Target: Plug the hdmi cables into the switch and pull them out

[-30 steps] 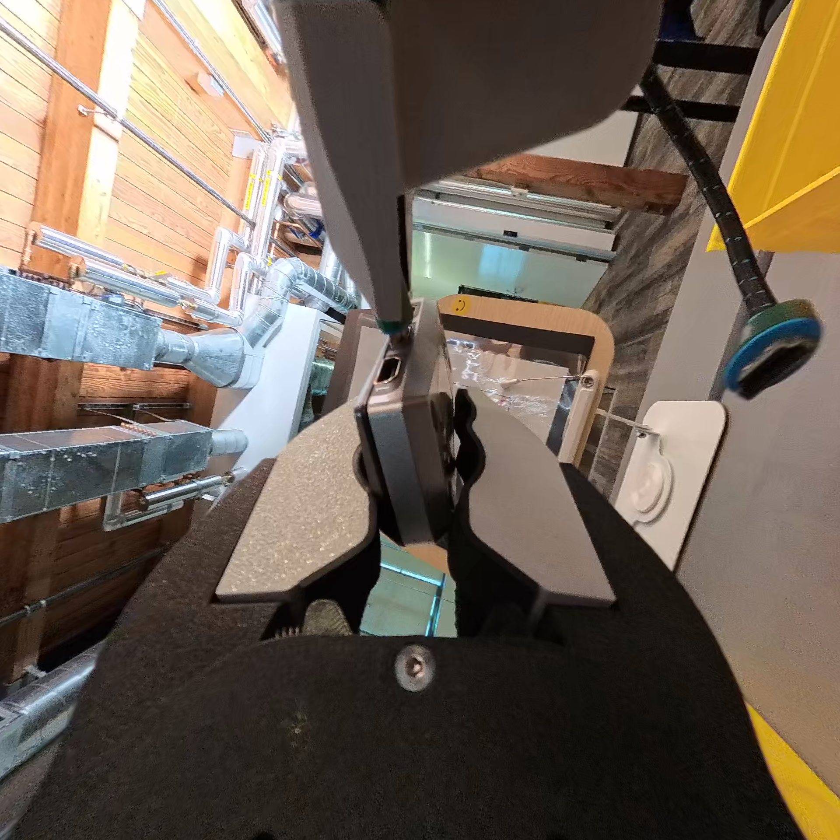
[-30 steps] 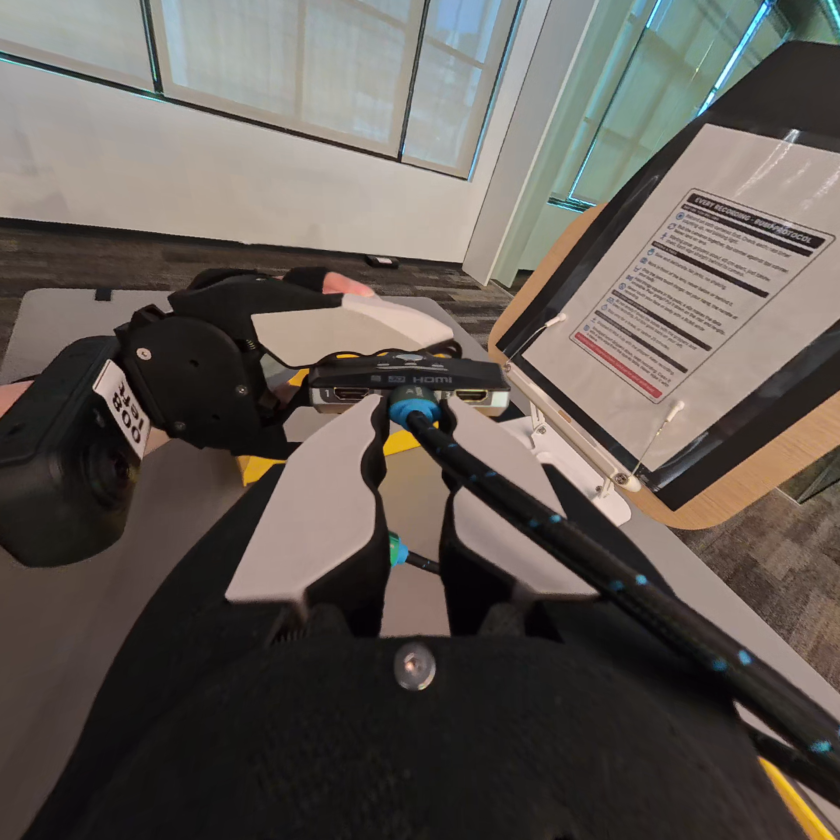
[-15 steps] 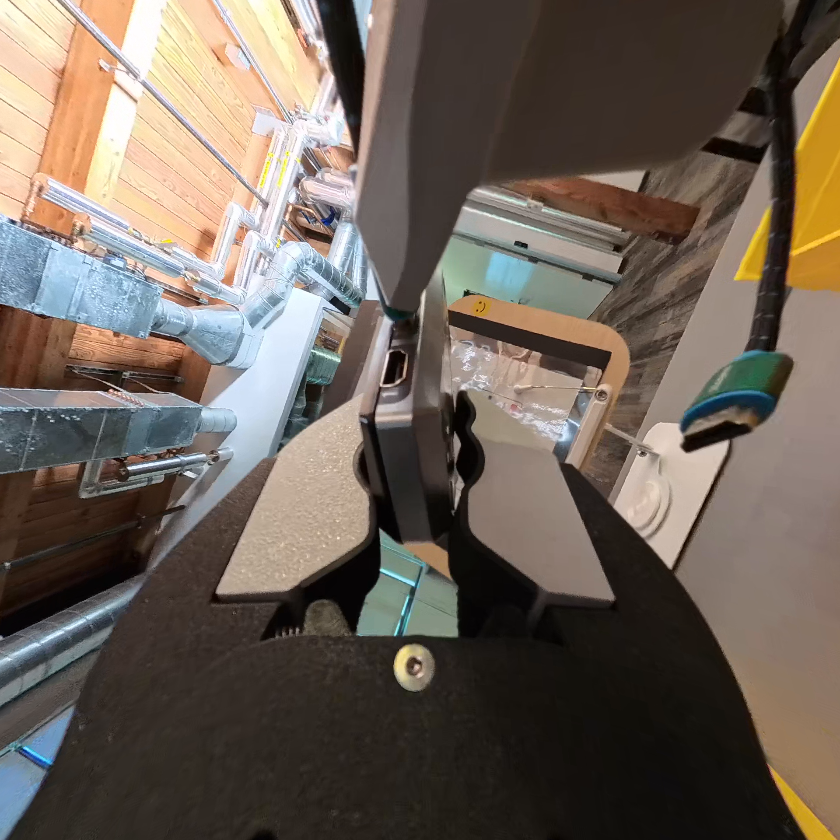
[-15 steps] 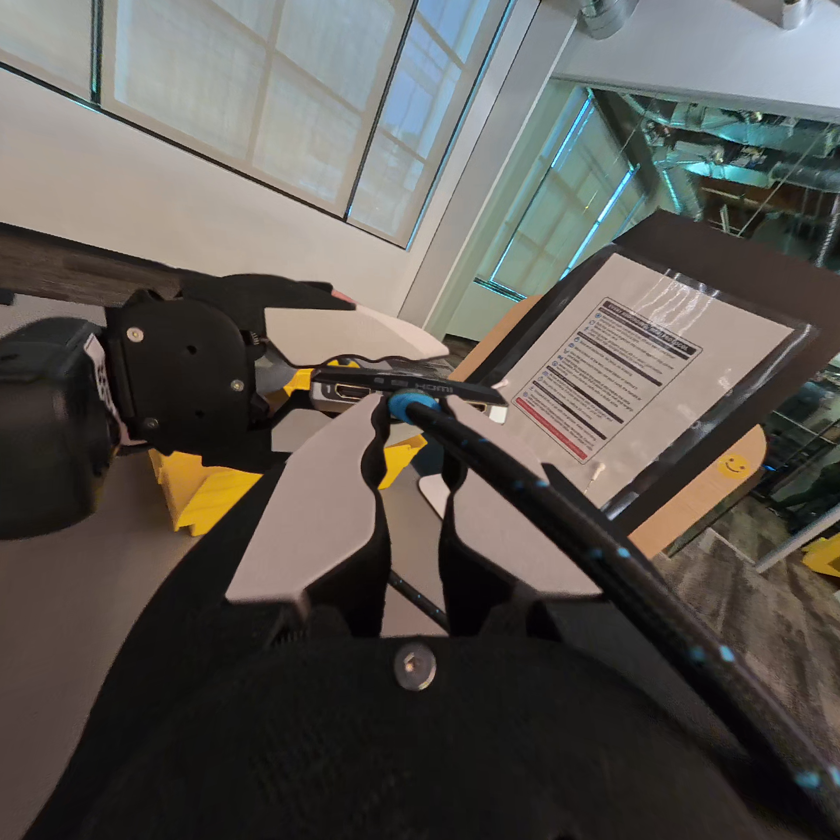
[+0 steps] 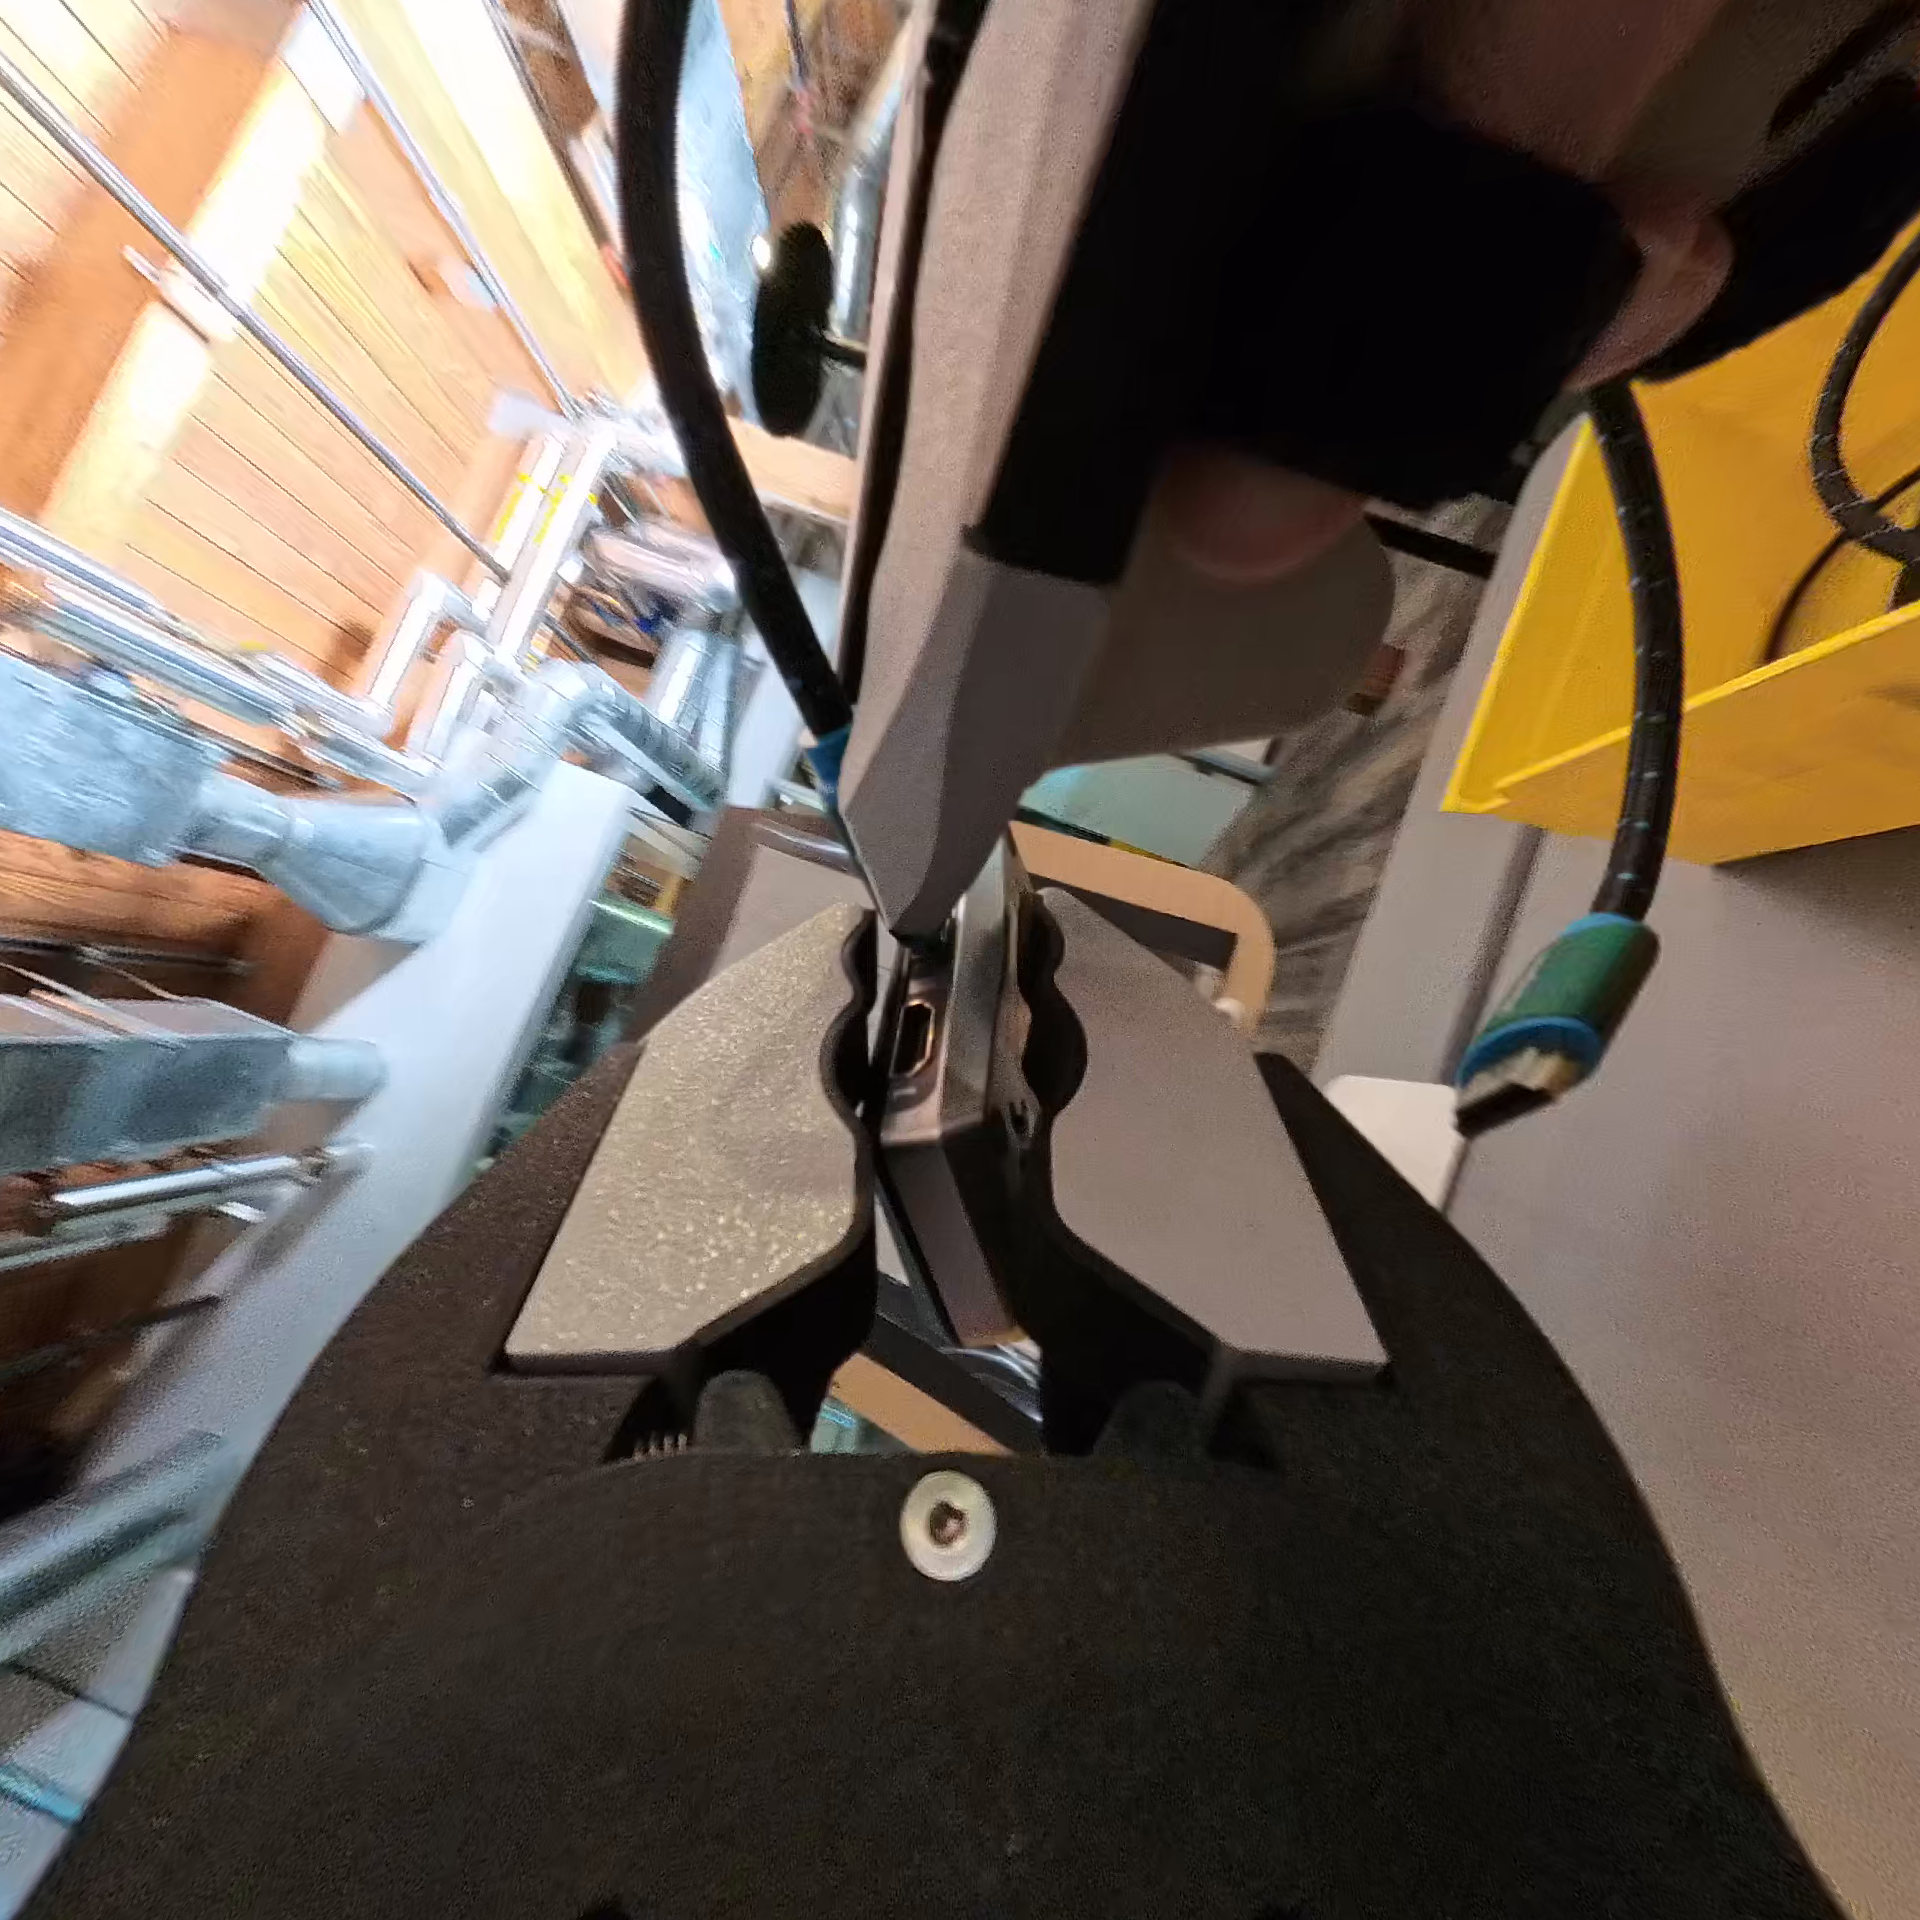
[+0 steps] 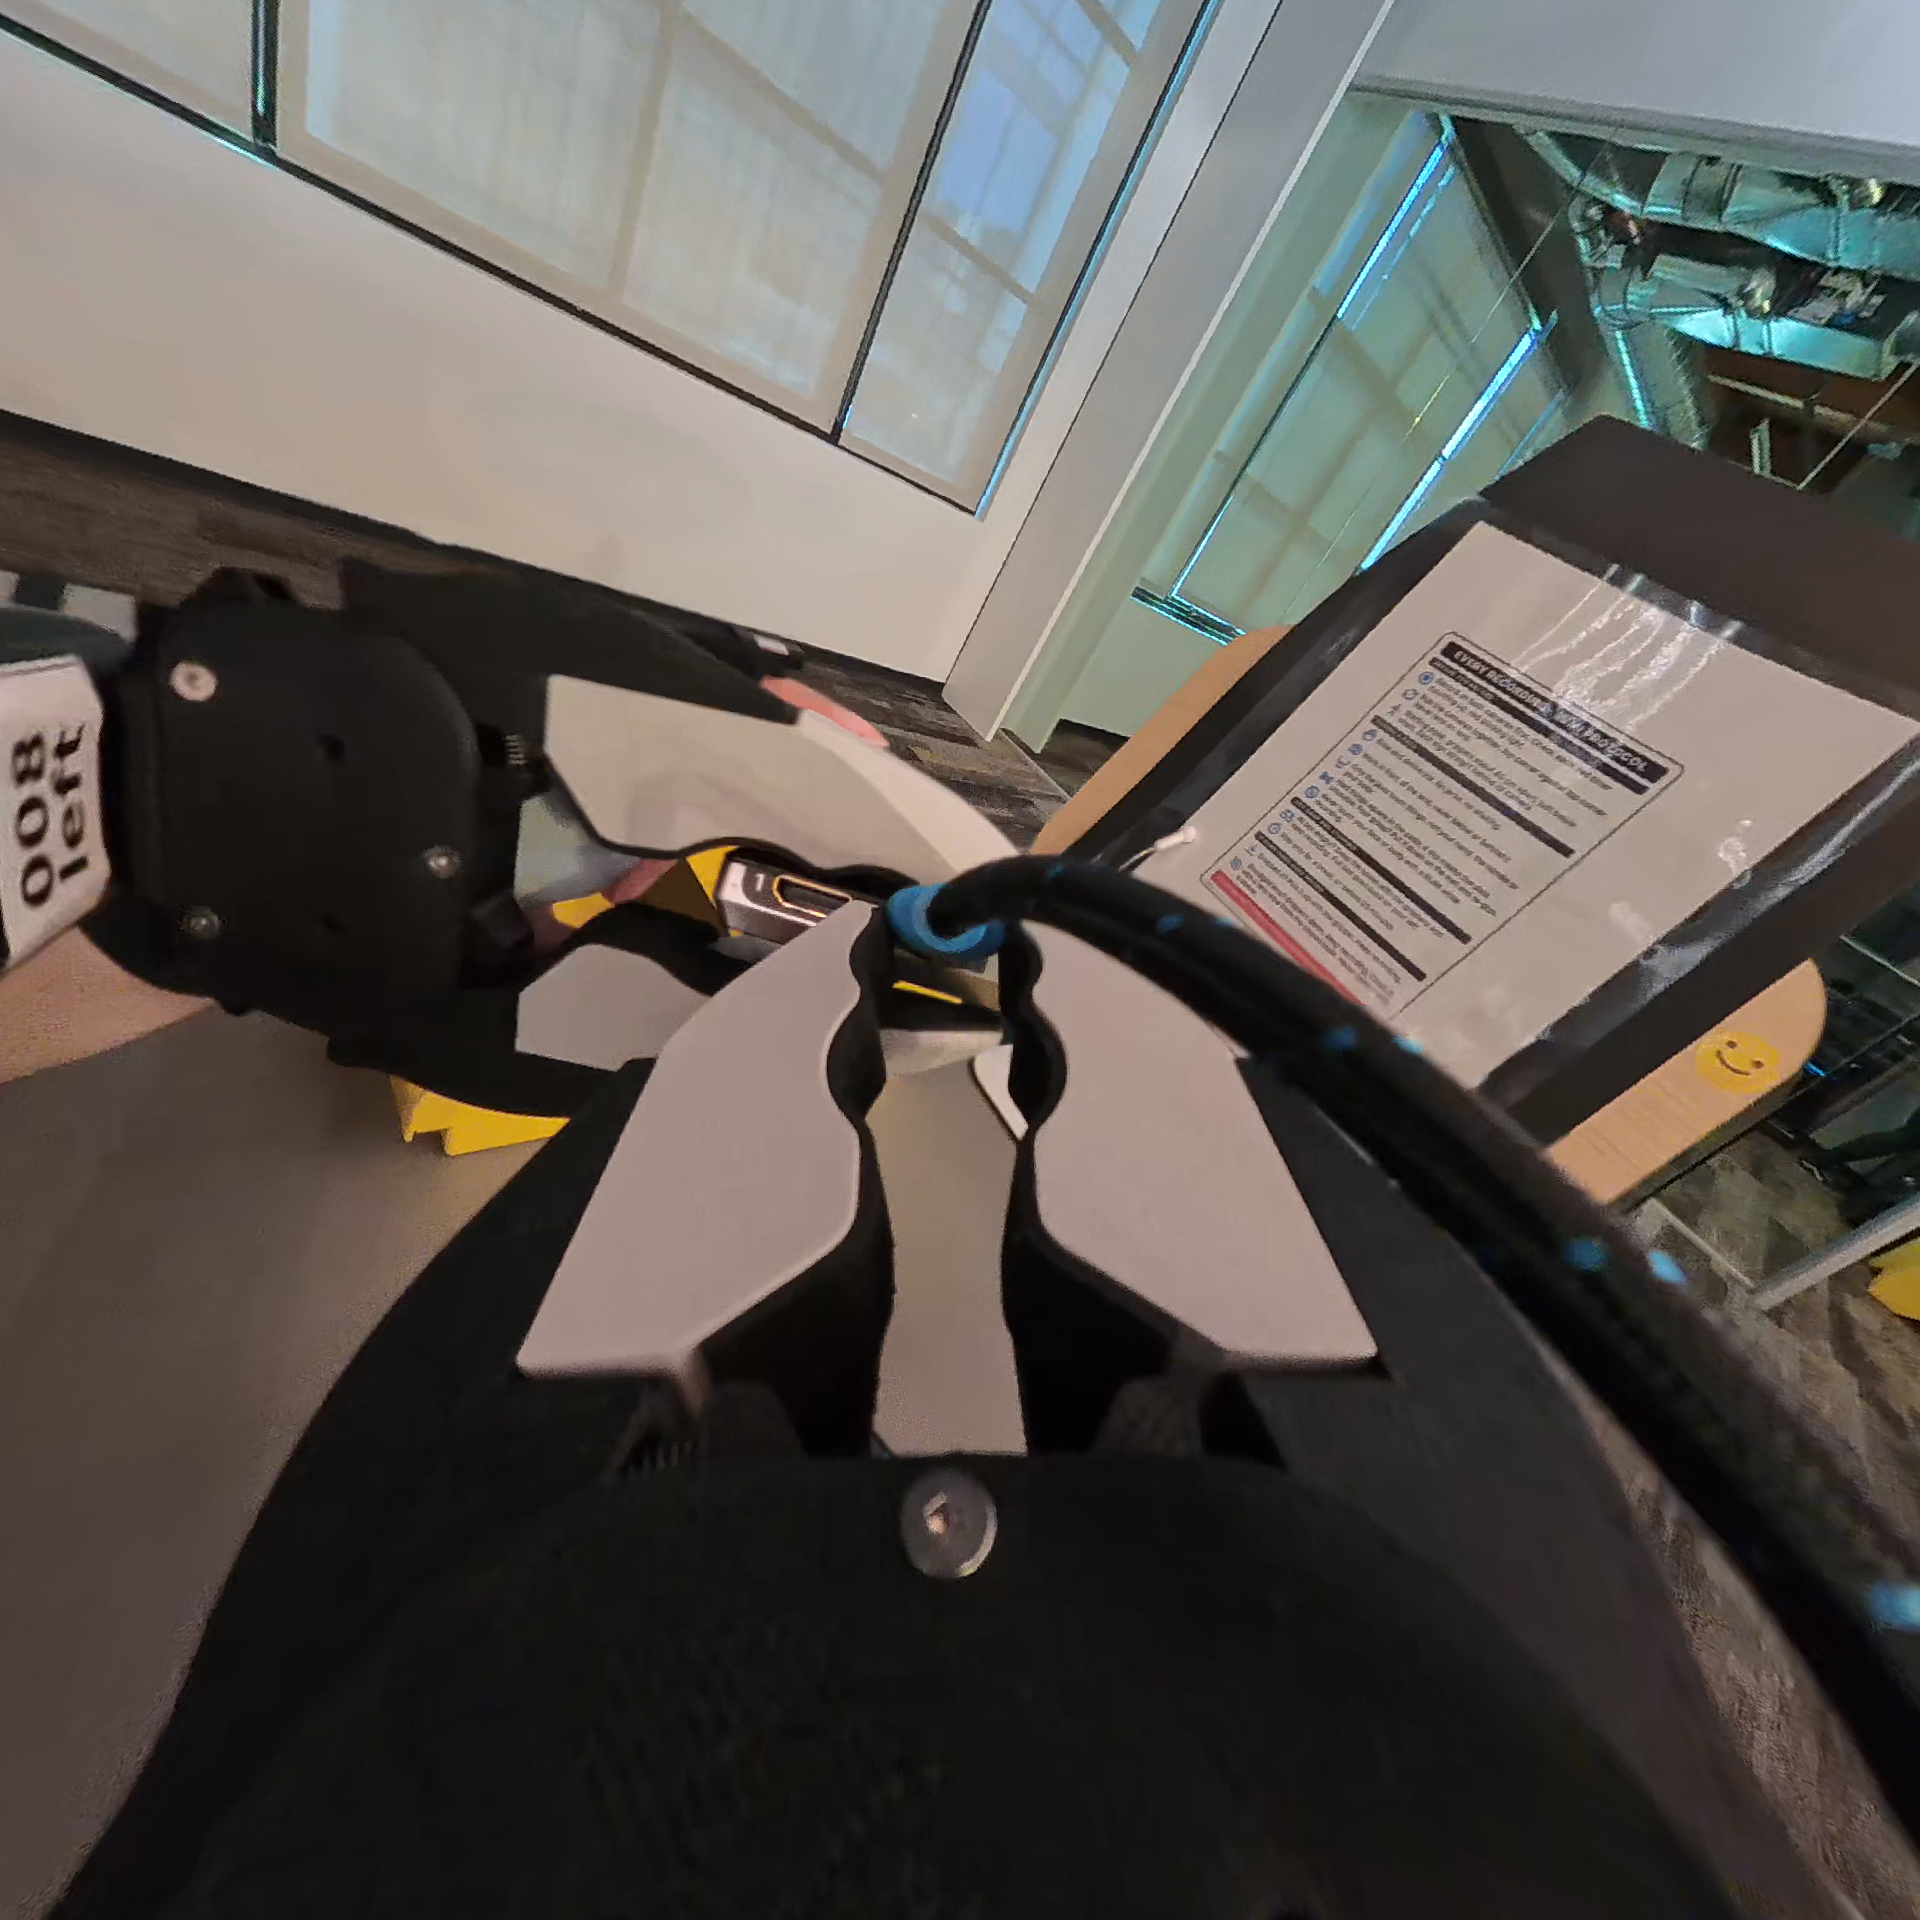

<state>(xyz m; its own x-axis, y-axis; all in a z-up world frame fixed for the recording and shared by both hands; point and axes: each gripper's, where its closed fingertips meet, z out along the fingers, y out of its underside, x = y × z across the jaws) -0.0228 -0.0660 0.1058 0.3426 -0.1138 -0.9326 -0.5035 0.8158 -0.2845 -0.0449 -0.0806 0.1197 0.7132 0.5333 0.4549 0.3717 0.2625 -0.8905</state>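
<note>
My left gripper (image 5: 945,935) is shut on the dark grey HDMI switch (image 5: 940,1132), held edge-on above the table with one empty port facing me. My right gripper (image 6: 940,935) is shut on a black braided cable's blue-collared plug (image 6: 940,923), right against the switch (image 6: 774,899). Its finger hides whether the plug is seated. In the left wrist view the right gripper's finger (image 5: 966,727) comes down onto the switch's top edge, the cable (image 5: 727,499) behind it. A second cable's green and blue plug (image 5: 1548,1029) hangs loose on the right.
A yellow bin (image 5: 1714,675) stands on the grey table (image 5: 1714,1351) at the right. A framed printed sheet on a wooden stand (image 6: 1475,831) is just behind the switch, with a white base plate (image 5: 1392,1132). The left gripper's black body (image 6: 291,831) is at the left. The tips of both grippers are at nearly the same place.
Both grippers have tilted and moved closer together. The switch has turned in the right wrist view, the held cable now arches over the right finger, and the loose green plug has swung lower.
</note>
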